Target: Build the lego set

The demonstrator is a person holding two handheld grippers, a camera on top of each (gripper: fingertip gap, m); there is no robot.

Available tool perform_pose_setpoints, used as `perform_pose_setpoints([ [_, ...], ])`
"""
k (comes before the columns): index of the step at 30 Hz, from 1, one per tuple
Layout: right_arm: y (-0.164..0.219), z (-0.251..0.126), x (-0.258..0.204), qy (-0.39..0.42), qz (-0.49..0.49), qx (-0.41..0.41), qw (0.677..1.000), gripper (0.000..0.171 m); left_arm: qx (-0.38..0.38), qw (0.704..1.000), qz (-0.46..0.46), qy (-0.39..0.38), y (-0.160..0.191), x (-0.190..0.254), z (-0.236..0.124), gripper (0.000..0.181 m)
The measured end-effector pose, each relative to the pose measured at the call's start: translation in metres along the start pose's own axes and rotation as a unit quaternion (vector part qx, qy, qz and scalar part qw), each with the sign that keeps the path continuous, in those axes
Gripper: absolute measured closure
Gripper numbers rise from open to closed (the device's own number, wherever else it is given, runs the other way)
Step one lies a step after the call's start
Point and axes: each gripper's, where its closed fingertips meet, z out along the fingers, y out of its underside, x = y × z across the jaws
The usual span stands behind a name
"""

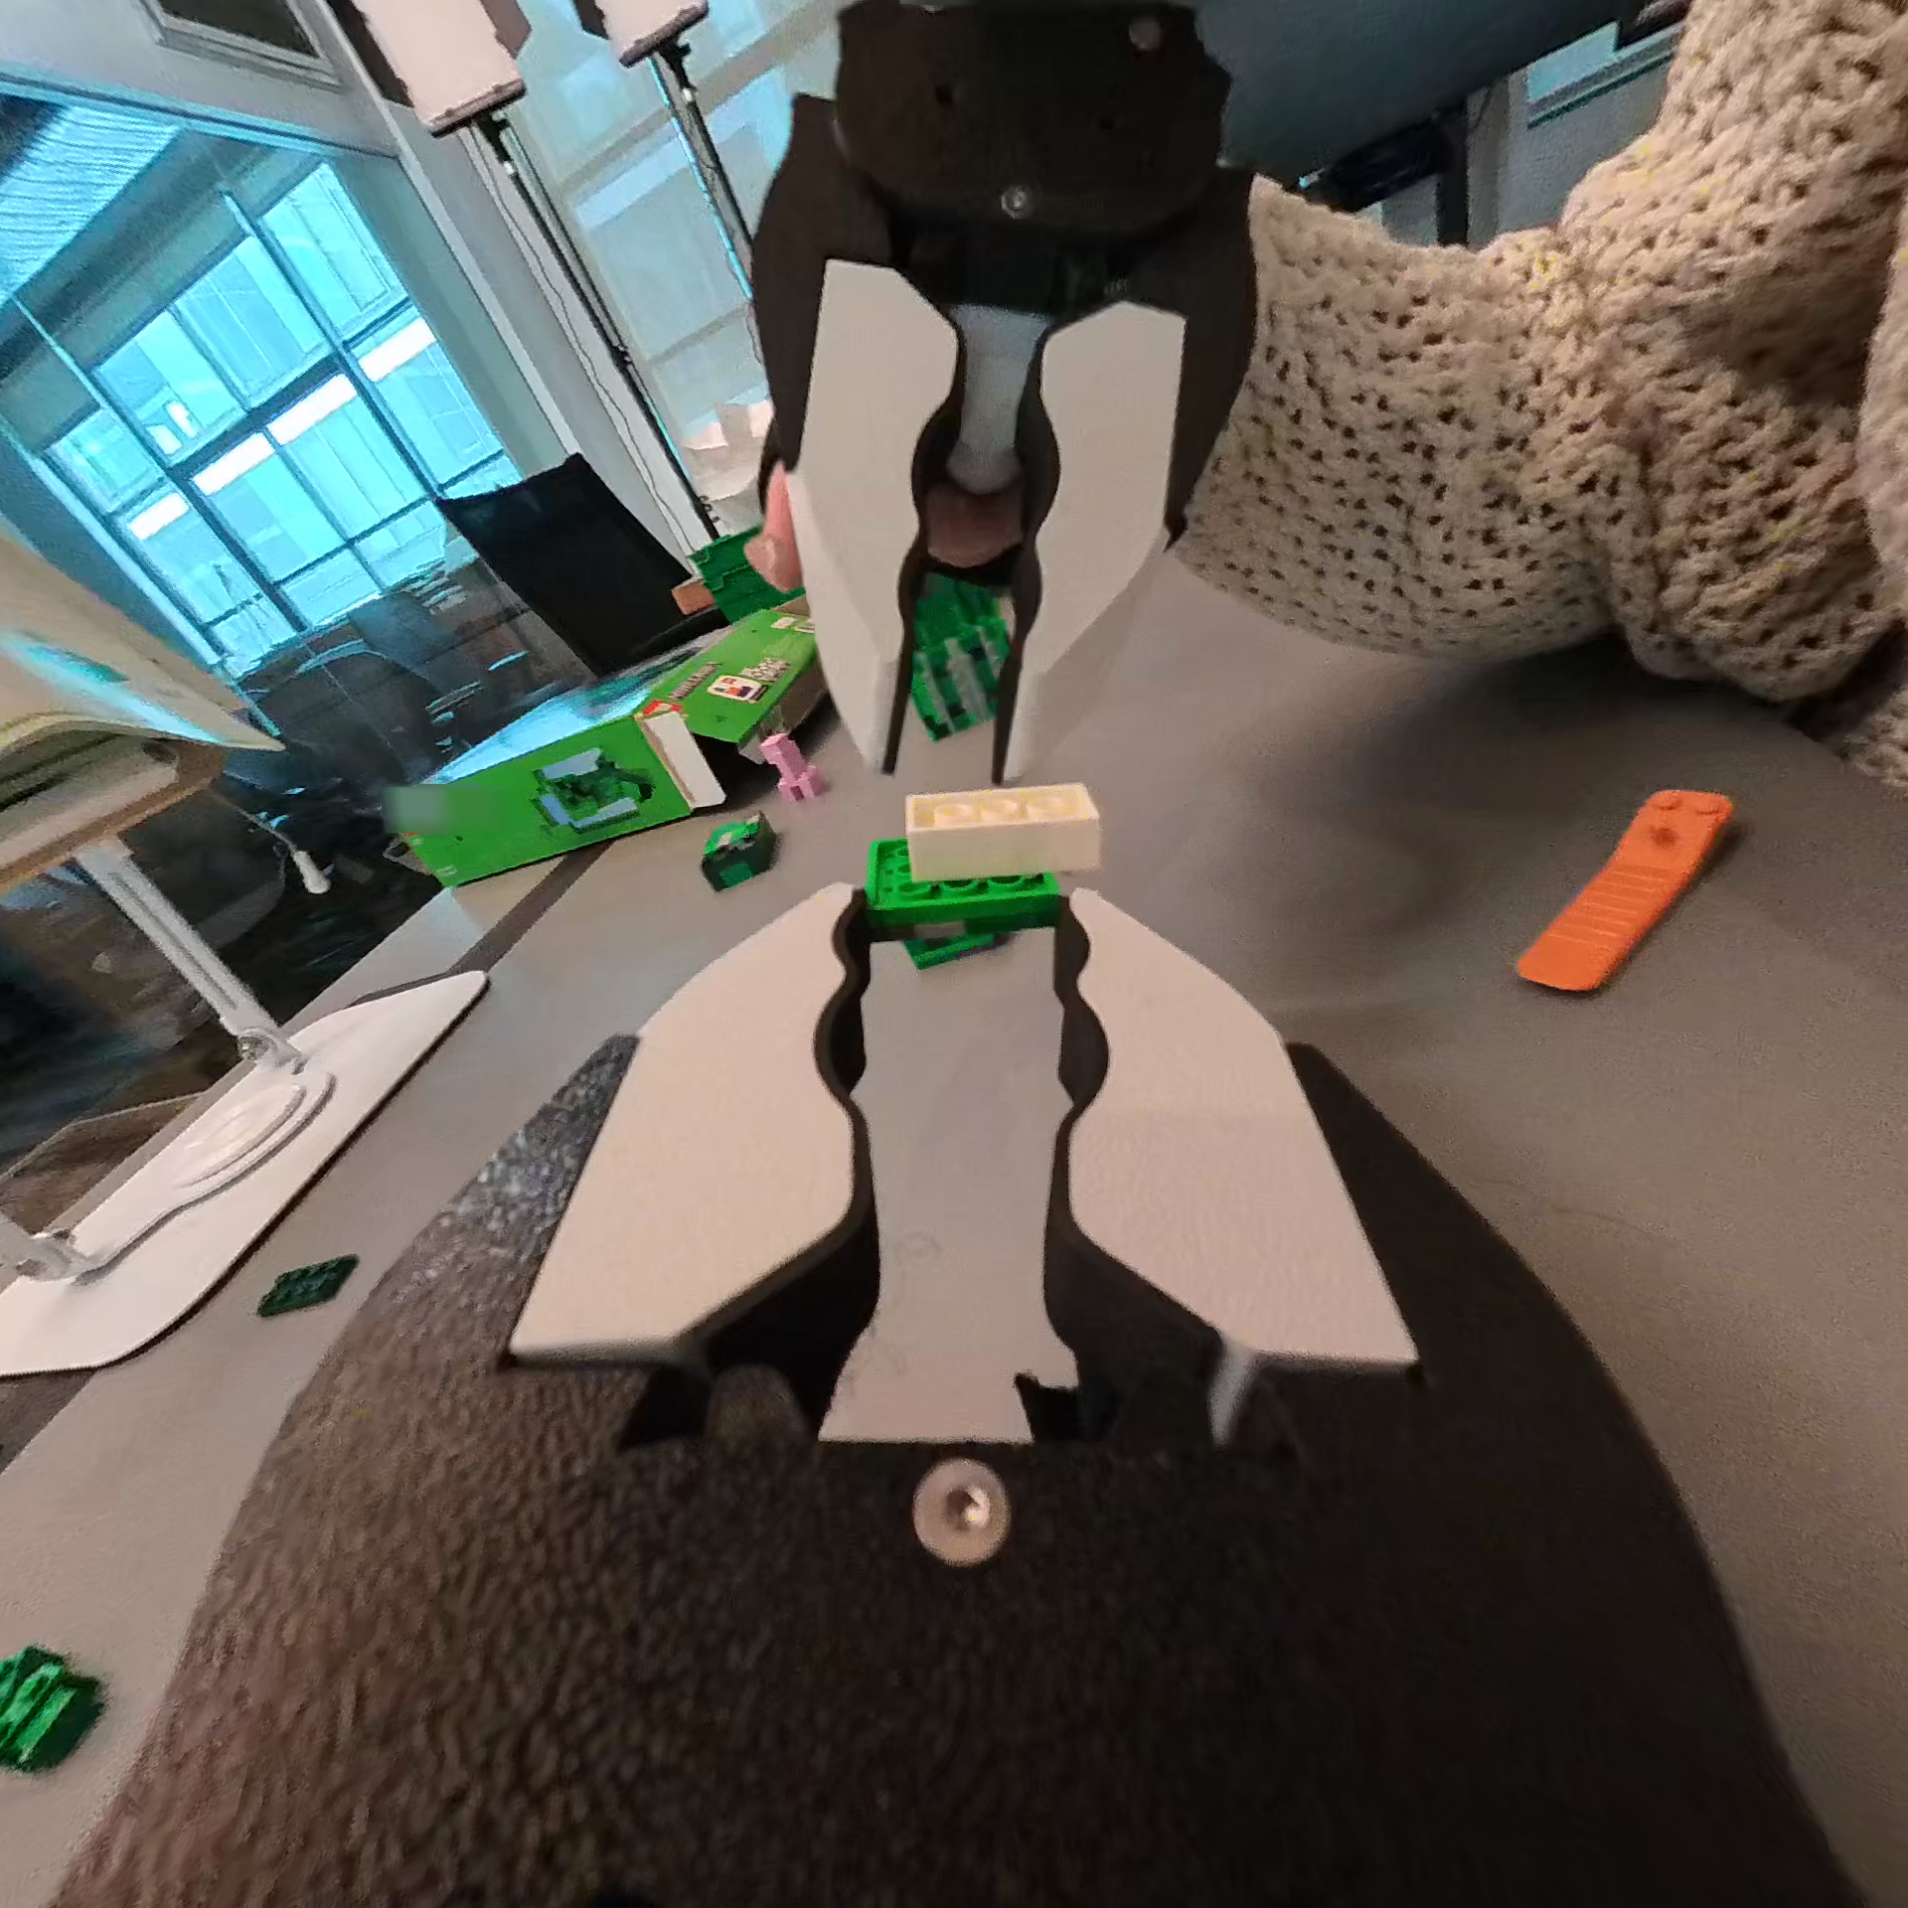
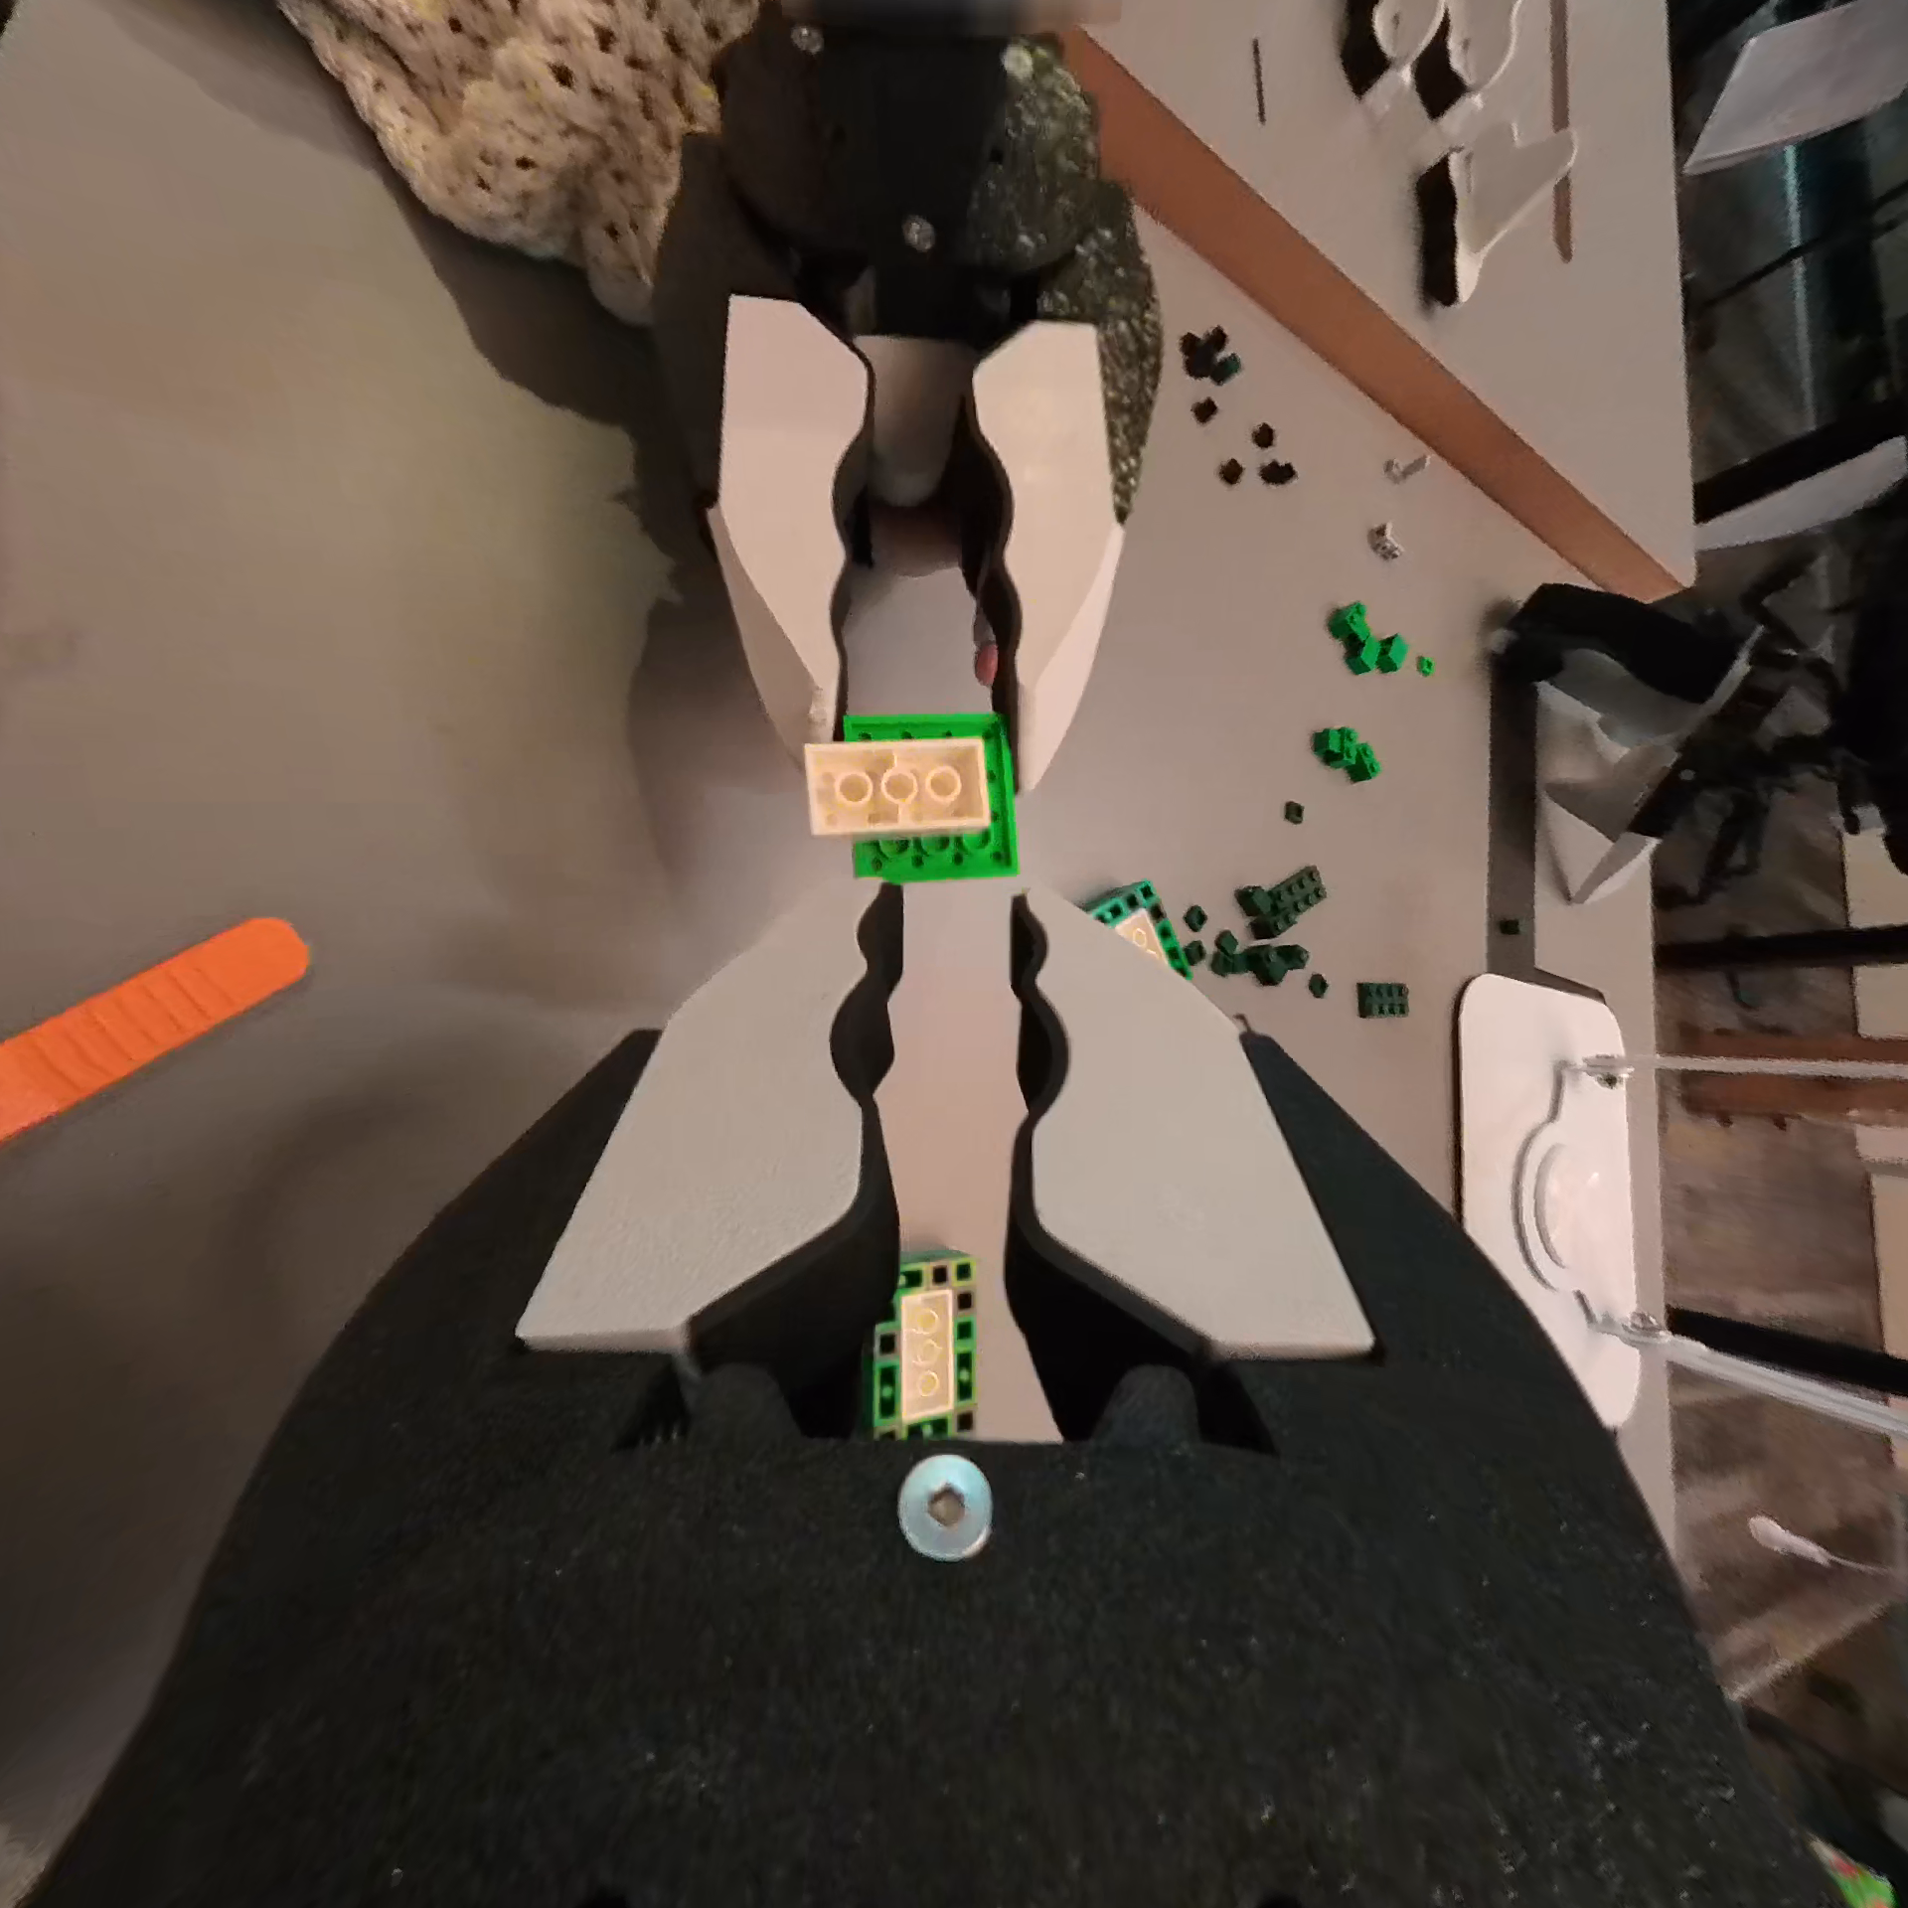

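My left gripper (image 1: 960,907) is shut on a bright green plate (image 1: 965,890) and holds it above the grey table (image 1: 1342,1136). A white brick (image 1: 1002,831) sits on top of the plate and overhangs one side. My right gripper (image 1: 945,769) points down just above the white brick, slightly open and empty. In the right wrist view the white brick (image 2: 896,790) lies across the green plate (image 2: 934,859), between the left gripper's fingertips (image 2: 1038,764). My right gripper (image 2: 950,903) ends at the plate's near edge.
An orange brick separator (image 1: 1621,888) lies to one side. A green box (image 1: 578,795), a pink figure (image 1: 790,769) and a small green block (image 1: 738,852) lie beyond. Green-and-white assemblies (image 2: 924,1342) and loose dark green pieces (image 2: 1280,929) lie near a white stand base (image 2: 1549,1187). A knitted sleeve (image 1: 1549,413) is close. The tips of both grippers are at nearly the same place.
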Motion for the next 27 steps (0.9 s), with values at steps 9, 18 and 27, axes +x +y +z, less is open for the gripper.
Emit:
perform_pose_setpoints([
  [9,0.068,-0.038,0.028,0.153,0.161,-0.028,0.975,0.152,-0.014,0.996,0.003,-0.083,0.007,-0.026,-0.005,0.147],
  [18,0.153,-0.057,-0.054,0.064,0.308,-0.074,0.946,0.152,0.021,1.0,-0.018,0.013,-0.003,-0.001,-0.003,0.147],
  [27,0.15,-0.046,-0.062,-0.036,0.31,-0.208,0.927,0.16,0.017,0.998,-0.032,0.057,-0.002,0.008,-0.003,0.147],
])
